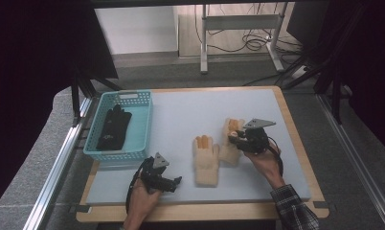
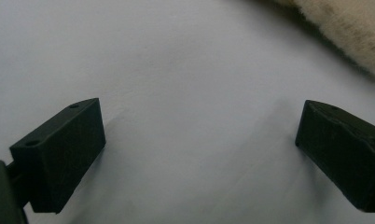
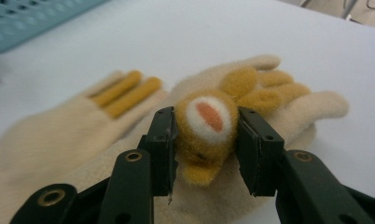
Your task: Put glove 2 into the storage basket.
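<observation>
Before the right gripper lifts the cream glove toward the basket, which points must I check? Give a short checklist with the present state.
1. Right gripper shut on the glove's brown plush decoration: ok.
2. Grip takes the cream glove fabric too: cannot tell.
3. Second glove lies apart, not caught: ok.
4. Left gripper open, nothing between its jaws: ok.
5. Blue basket has room beside the black glove: ok.

Left tongs (image 2: 199,140): jaws wide apart, nothing between. Bare pale tabletop (image 2: 176,70) beneath and ahead of tongs. Cream fuzzy glove (image 2: 349,28) edge beyond right jaw, upper right, apart from tongs.
</observation>
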`<control>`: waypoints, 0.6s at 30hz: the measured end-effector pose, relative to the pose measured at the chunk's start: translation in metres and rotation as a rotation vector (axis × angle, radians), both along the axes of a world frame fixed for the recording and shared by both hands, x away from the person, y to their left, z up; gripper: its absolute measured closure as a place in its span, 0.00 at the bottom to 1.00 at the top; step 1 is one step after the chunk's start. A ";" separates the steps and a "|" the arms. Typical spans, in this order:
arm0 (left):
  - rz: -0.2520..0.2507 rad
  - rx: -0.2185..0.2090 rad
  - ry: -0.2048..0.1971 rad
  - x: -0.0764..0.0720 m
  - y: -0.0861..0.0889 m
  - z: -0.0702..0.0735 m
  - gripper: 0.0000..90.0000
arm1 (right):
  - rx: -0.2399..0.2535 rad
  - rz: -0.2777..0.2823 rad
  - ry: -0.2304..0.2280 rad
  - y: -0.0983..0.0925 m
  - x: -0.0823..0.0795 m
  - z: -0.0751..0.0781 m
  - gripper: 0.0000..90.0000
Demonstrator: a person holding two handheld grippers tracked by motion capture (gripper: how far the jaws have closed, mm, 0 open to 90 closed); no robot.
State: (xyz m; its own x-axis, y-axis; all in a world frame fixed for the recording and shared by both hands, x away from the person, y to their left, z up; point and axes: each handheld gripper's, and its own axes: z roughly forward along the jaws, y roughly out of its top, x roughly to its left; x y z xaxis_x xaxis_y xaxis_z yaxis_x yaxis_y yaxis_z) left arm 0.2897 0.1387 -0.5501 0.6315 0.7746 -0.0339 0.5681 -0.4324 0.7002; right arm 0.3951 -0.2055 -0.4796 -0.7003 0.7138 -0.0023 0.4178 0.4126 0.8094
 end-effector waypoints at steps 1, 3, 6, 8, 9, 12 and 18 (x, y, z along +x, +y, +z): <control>0.000 0.000 0.000 0.000 0.000 0.000 0.02 | 0.004 0.010 -0.003 0.001 -0.004 0.004 0.66; -0.001 0.000 0.000 0.000 0.000 0.000 0.02 | 0.017 0.033 -0.009 0.006 -0.016 0.014 0.66; -0.002 0.003 -0.002 0.000 0.000 0.000 0.02 | 0.034 0.078 -0.016 0.013 -0.030 0.025 0.66; 0.000 0.000 -0.002 0.000 0.000 0.000 0.02 | 0.037 0.111 -0.022 0.020 -0.040 0.032 0.66; 0.000 0.000 -0.002 0.000 0.000 0.000 0.02 | 0.041 0.127 -0.018 0.024 -0.044 0.034 0.66; 0.000 0.000 -0.002 0.000 0.000 0.000 0.02 | 0.051 0.175 0.000 0.037 -0.054 0.034 0.66; 0.000 0.000 -0.003 0.000 0.000 0.000 0.02 | 0.009 0.234 0.019 0.066 -0.058 0.020 0.66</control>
